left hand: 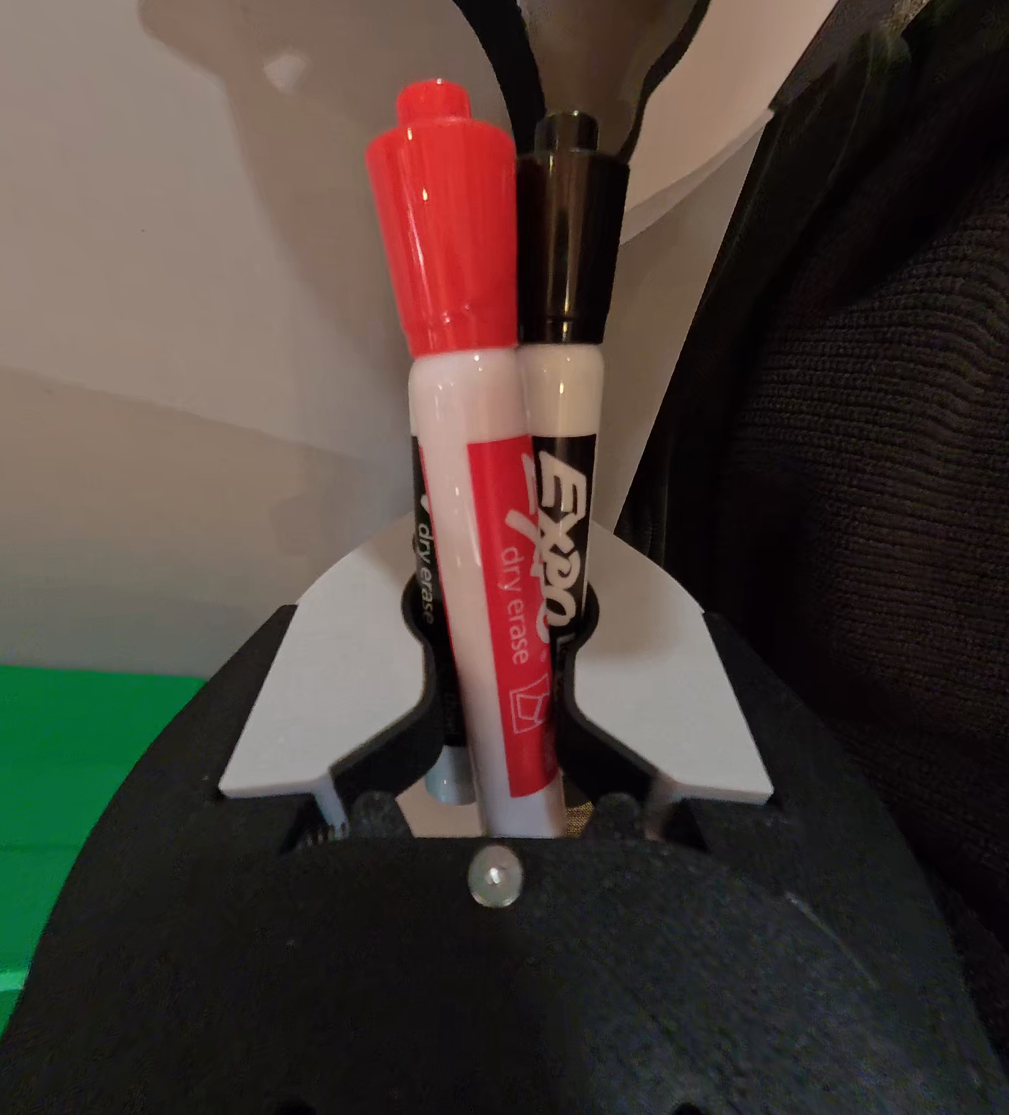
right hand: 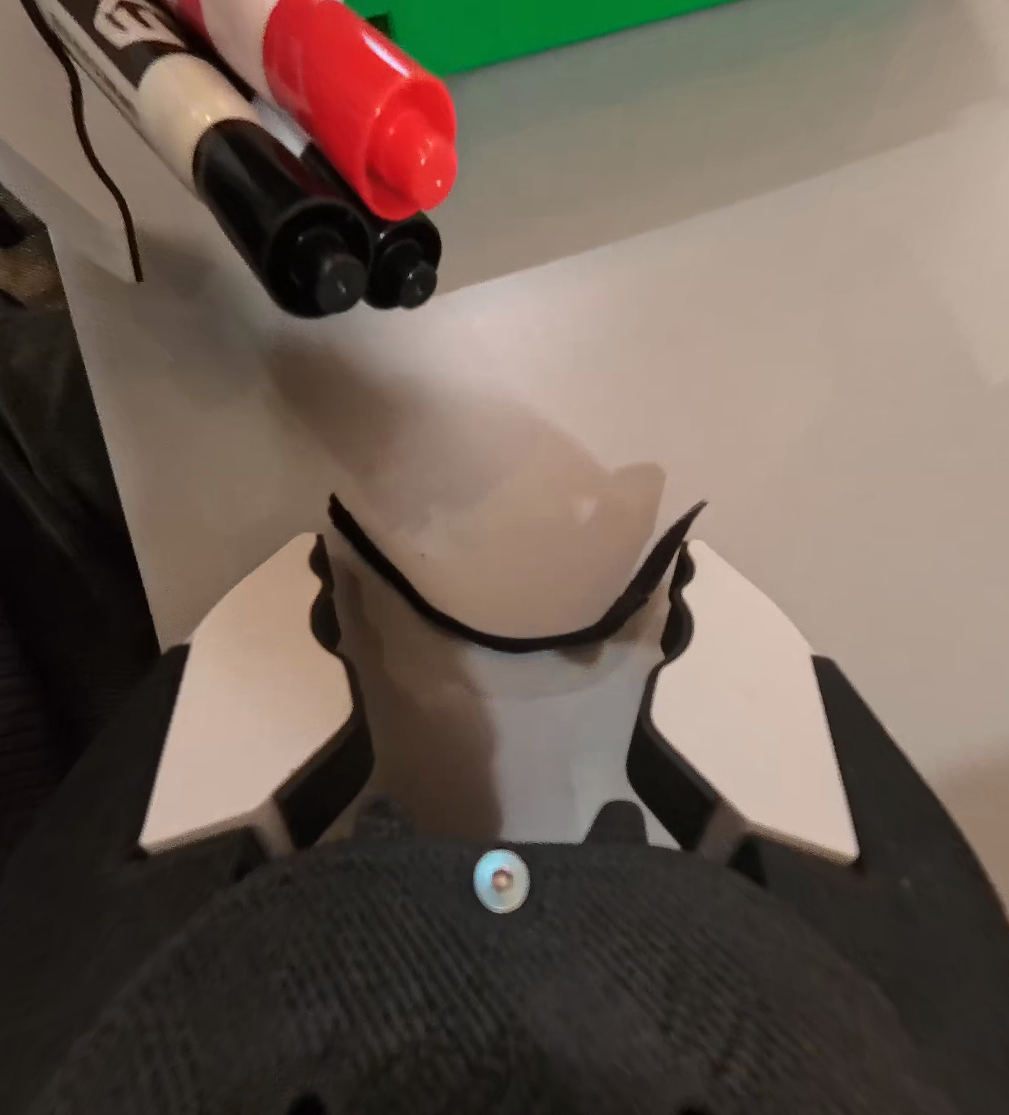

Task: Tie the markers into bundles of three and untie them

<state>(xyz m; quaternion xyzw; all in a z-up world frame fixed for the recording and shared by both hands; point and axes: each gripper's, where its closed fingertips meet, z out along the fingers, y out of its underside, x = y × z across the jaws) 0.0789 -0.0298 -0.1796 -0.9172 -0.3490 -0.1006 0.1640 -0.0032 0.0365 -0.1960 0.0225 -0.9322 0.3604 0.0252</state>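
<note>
Left gripper point(left hand: 499, 609): my fingers are nearly closed, clamped on a bundle of dry-erase markers. I count three: one red-capped marker point(left hand: 459, 482) in front, one black-capped marker point(left hand: 565, 386) touching it on the right, and a second black one behind, seen in the left wrist view only as a label sliver. The right wrist view confirms two black caps point(right hand: 315, 241) side by side with the red cap point(right hand: 369, 120) on top of them. Long axes run along my fingers, caps pointing forward, away from the gripper body; barrel ends sit back in the jaw throat. Green surface point(left hand: 37, 875) lower left, dark knit fabric point(left hand: 882, 543) on the right.

Right gripper point(right hand: 505, 531): fingers are spread wide apart, with a thin black elastic band point(right hand: 490, 644) stretched across between them, one band only. The marker bundle hangs upper left of it, well apart, caps pointing toward this gripper, over a white table point(right hand: 731, 392).
</note>
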